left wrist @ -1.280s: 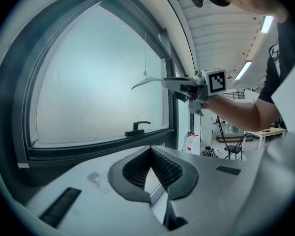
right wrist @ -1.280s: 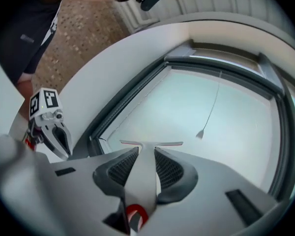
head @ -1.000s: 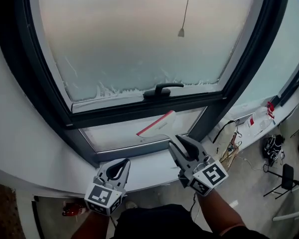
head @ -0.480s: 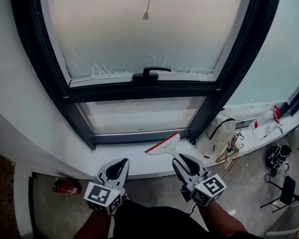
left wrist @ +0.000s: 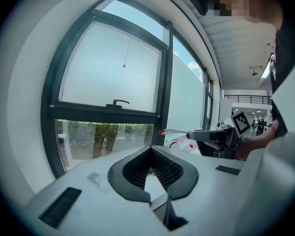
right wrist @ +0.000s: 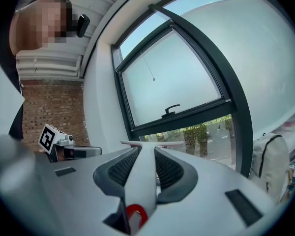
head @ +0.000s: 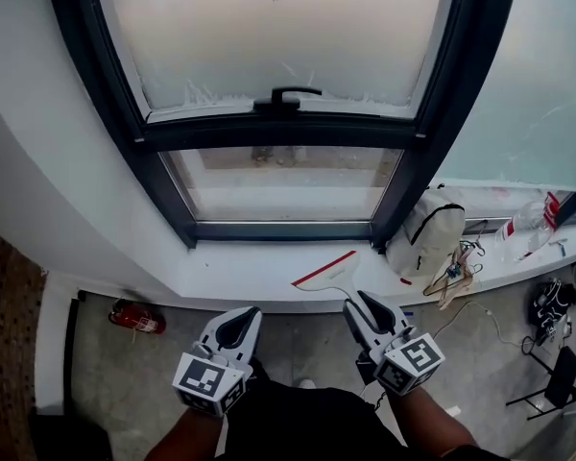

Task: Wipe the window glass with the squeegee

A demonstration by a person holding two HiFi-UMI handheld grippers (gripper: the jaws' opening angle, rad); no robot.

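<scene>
Right gripper (head: 357, 302) is clamped on the white plastic squeegee (head: 329, 273) with a red blade edge, lower centre. Left gripper (head: 249, 315) is closed up, holding nothing.

L claw (head: 244, 321) shut, empty; R claw (head: 363, 307) clamped on squeegee (head: 328, 272).

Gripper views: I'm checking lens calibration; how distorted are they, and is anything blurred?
Left gripper view: strong fisheye, the window frame bows, corners vignette black. Right gripper view: same bowing, the squeegee close to the lens looks soft. Head view: milder curving, frosted pane evenly bright.
</scene>
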